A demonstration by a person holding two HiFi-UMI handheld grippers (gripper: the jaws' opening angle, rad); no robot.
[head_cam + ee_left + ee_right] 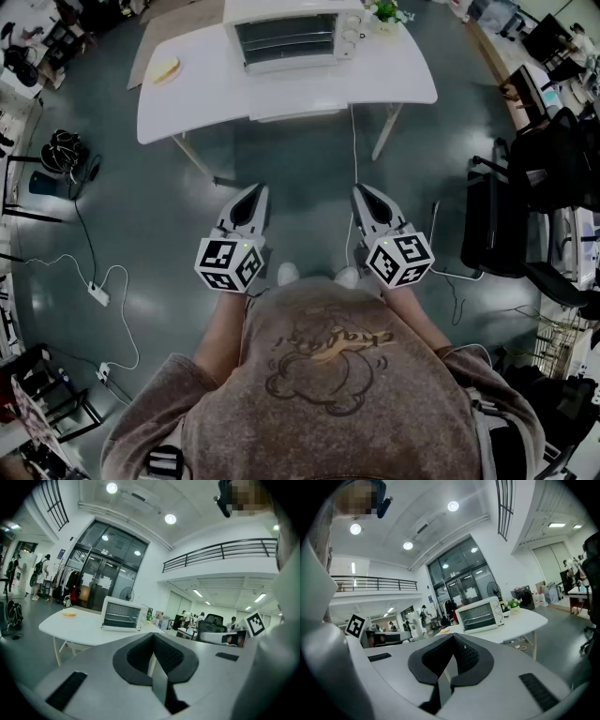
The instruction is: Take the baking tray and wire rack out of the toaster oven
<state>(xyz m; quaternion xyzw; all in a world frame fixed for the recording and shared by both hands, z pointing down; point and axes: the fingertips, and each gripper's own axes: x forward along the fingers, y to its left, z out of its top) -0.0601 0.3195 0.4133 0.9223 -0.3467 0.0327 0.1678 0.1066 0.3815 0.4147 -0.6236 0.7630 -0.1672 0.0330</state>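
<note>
A white toaster oven (292,36) with its glass door closed stands on a white table (206,94) some way ahead of me. It also shows in the left gripper view as the toaster oven (123,613) and in the right gripper view as the toaster oven (480,614). Wire shelves show faintly behind the glass. My left gripper (256,191) and right gripper (361,191) are held close to my body over the floor, far short of the table. Both are shut with nothing between the jaws.
A small plate with something yellow (165,69) lies at the table's left end. A potted plant (384,13) stands right of the oven. Cables and a power strip (97,293) lie on the floor at left. Black office chairs (506,220) stand at right.
</note>
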